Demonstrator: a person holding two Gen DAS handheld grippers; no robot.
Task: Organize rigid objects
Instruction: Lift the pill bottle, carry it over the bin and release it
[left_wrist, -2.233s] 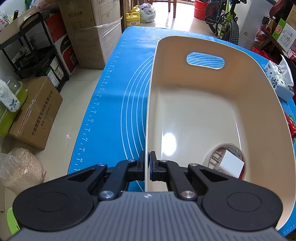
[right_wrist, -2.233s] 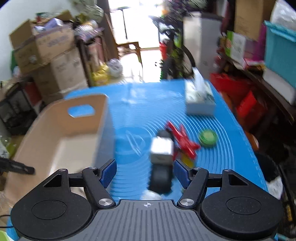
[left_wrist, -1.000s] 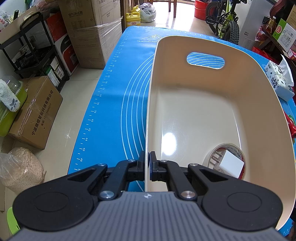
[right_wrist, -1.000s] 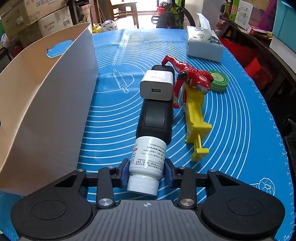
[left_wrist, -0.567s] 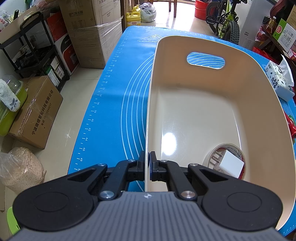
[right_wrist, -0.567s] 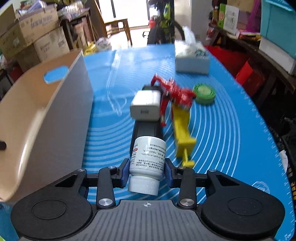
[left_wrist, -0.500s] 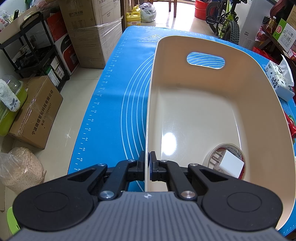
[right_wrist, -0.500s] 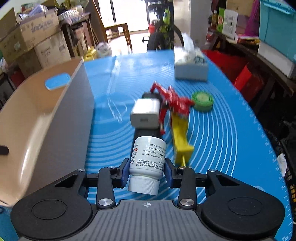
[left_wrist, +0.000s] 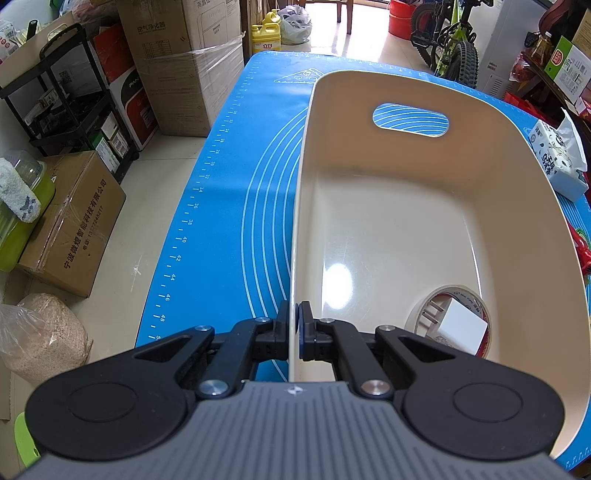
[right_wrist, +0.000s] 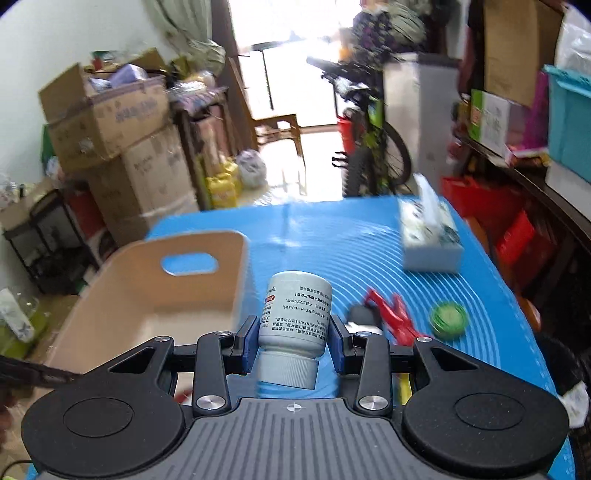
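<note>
My left gripper (left_wrist: 294, 326) is shut on the near left wall of a beige plastic bin (left_wrist: 417, 221), which stands on the blue mat (left_wrist: 236, 206). Inside the bin lie a roll of tape (left_wrist: 467, 295) and a white charger (left_wrist: 460, 328). My right gripper (right_wrist: 293, 341) is shut on a white pill bottle (right_wrist: 295, 314), held in the air above the mat, to the right of the bin (right_wrist: 155, 288). A red toy (right_wrist: 391, 314) and a green round tin (right_wrist: 447, 318) lie on the mat beyond the bottle.
A tissue box (right_wrist: 428, 236) stands at the mat's far right and also shows in the left wrist view (left_wrist: 554, 158). Cardboard boxes (left_wrist: 181, 55) and a black shelf (left_wrist: 70, 107) stand left of the table. A bicycle (right_wrist: 369, 147) is behind the table.
My right gripper has lifted the pill bottle off the mat and risen higher, with the view tilting up. The left gripper and bin have not moved.
</note>
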